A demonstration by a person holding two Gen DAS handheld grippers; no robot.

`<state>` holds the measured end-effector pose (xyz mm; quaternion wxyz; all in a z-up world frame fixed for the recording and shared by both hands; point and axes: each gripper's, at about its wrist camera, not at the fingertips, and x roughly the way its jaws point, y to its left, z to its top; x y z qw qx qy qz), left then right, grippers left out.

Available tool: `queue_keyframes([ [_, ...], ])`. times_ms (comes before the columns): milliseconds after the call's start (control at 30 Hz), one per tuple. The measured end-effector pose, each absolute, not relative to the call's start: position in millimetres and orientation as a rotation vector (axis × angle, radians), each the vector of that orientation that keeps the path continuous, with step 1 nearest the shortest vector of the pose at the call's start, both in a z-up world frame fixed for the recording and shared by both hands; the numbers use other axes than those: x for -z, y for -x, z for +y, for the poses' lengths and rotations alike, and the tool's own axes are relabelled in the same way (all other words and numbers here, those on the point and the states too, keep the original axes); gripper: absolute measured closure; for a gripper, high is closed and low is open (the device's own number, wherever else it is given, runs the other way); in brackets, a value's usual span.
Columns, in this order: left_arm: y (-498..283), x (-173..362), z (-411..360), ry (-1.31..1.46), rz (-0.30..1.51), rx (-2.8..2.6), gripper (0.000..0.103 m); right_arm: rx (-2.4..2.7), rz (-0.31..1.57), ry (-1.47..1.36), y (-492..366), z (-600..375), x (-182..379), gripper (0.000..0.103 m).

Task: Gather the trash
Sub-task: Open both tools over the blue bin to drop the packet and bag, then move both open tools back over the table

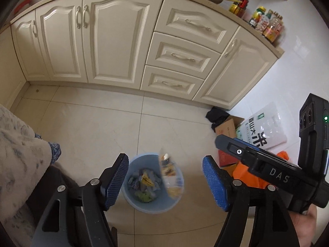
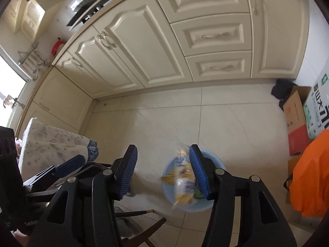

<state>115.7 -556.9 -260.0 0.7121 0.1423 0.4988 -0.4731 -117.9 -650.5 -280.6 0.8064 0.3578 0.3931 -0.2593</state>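
Note:
A light blue bin (image 1: 150, 207) stands on the tiled floor, holding crumpled grey, yellow and green trash (image 1: 144, 183). A clear printed snack wrapper (image 1: 170, 175) shows blurred in the air over the bin's right rim. My left gripper (image 1: 164, 183) is open above the bin, both blue pads clear of the wrapper. In the right wrist view the bin (image 2: 193, 206) lies under my right gripper (image 2: 163, 174), which is open too. There the blurred wrapper (image 2: 183, 183) hangs close to the right-hand finger and far from the other. Each gripper's body appears in the other's view.
Cream cabinets (image 1: 115, 41) run along the far side, with bottles (image 1: 267, 24) on the counter. A cloth-covered table (image 1: 18, 144) is at the left, a dark wooden chair (image 2: 152, 230) below. At the right lie a cardboard box (image 2: 296, 123), a rice bag (image 1: 265, 127) and an orange bag (image 2: 312, 175).

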Motion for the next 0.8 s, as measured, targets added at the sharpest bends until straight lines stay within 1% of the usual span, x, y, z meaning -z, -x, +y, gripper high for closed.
queue_keyframes([
  [33, -117.2, 258.5, -557.8, -0.316, 1.102, 1.038, 0.026, 0.559, 0.845, -0.769, 120.7, -651.4, 282.4, 0.045],
  [67, -119.5, 254.5, -557.7, -0.309, 1.091, 1.027, 0.023, 0.565, 0.849, -0.769, 122.1, -651.4, 283.9, 0.038],
  [100, -117.8, 252.5, -552.0, -0.304, 1.08, 1.019, 0.019, 0.572, 0.85, -0.769, 123.6, -652.9, 285.4, 0.03],
  [133, -119.4, 246.1, -551.1, -0.301, 1.063, 1.005, 0.017, 0.579, 0.851, -0.77, 125.1, -652.8, 285.2, 0.024],
  [200, -113.6, 235.7, -534.7, -0.304, 1.012, 0.969, 0.004, 0.592, 0.852, -0.769, 125.7, -652.3, 285.9, 0.004],
  [233, -110.0, 227.3, -524.5, -0.301, 0.975, 0.951, 0.002, 0.599, 0.851, -0.764, 124.8, -651.4, 284.7, 0.001],
  [300, -100.7, 213.7, -505.2, -0.293, 0.918, 0.93, 0.001, 0.602, 0.849, -0.754, 122.4, -649.9, 283.3, 0.0],
  [433, -91.4, 189.6, -477.6, -0.283, 0.873, 0.885, 0.001, 0.594, 0.852, -0.73, 110.5, -641.9, 274.3, 0.0],
  [533, -80.3, 171.5, -442.4, -0.246, 0.843, 0.858, 0.001, 0.567, 0.838, -0.714, 99.8, -632.7, 262.8, 0.0],
  [667, -73.4, 142.6, -381.8, -0.193, 0.785, 0.8, 0.001, 0.512, 0.803, -0.663, 75.4, -610.6, 235.0, 0.0],
  [800, -68.7, 113.2, -314.4, -0.139, 0.725, 0.72, 0.001, 0.419, 0.746, -0.585, 42.2, -574.0, 195.0, 0.0],
])
